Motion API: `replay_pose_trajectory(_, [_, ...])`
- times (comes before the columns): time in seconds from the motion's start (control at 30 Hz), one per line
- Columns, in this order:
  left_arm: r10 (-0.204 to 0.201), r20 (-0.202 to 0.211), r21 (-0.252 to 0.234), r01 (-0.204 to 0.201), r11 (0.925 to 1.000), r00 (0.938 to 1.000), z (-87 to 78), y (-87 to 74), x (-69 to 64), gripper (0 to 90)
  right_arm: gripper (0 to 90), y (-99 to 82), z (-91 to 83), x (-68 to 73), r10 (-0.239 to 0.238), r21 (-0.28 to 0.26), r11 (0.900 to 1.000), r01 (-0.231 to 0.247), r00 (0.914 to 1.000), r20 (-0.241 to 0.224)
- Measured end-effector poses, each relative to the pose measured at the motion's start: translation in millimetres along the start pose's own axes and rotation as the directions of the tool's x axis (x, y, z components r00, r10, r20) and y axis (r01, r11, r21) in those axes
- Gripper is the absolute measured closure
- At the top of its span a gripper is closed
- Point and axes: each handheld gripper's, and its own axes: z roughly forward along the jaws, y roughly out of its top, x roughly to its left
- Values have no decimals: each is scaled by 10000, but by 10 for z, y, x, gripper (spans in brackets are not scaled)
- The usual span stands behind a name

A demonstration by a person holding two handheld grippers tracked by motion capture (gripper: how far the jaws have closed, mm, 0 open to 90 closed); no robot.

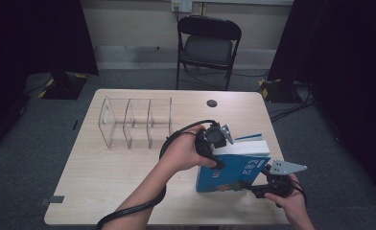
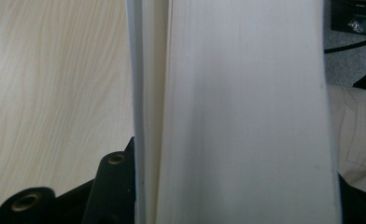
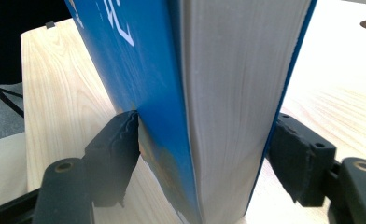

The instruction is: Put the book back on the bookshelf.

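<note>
At the near right of the tabletop [image 1: 104,177], the right gripper [image 3: 204,154] clamps its fingers on the blue book [image 1: 234,172]. The left gripper [image 1: 214,143] straddles the book's top; I cannot tell whether its fingers press. If they slacken, the upright book could tip over.

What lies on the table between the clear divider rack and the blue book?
Only bare tabletop lies between the clear divider rack and the blue book; above it, the left gripper and its cable reach to the book, as the high view shows.
</note>
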Motion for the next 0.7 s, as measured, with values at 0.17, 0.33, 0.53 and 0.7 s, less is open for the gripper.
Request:
replay_pose_trajectory(0.17, [-75,-42,556,77,9984,10000,3,32,-6,529,280,-10,2,2,37,48,10000,-37,10000,-8])
replay_pose_trajectory(0.33, [-691,-61,644,693,9955,9976,5,45,-6,491,280,-19,0,8,89,80,9999,-89,10000,9])
replay_pose_trajectory(0.53, [-699,-476,436,720,9964,9964,8,37,-22,414,280,-29,7,7,104,31,9999,-103,9999,-18])
replay_pose_trajectory(0.7, [-363,-397,376,378,9986,9986,8,27,-16,458,282,-33,-1,9,185,14,9998,-185,9998,-40])
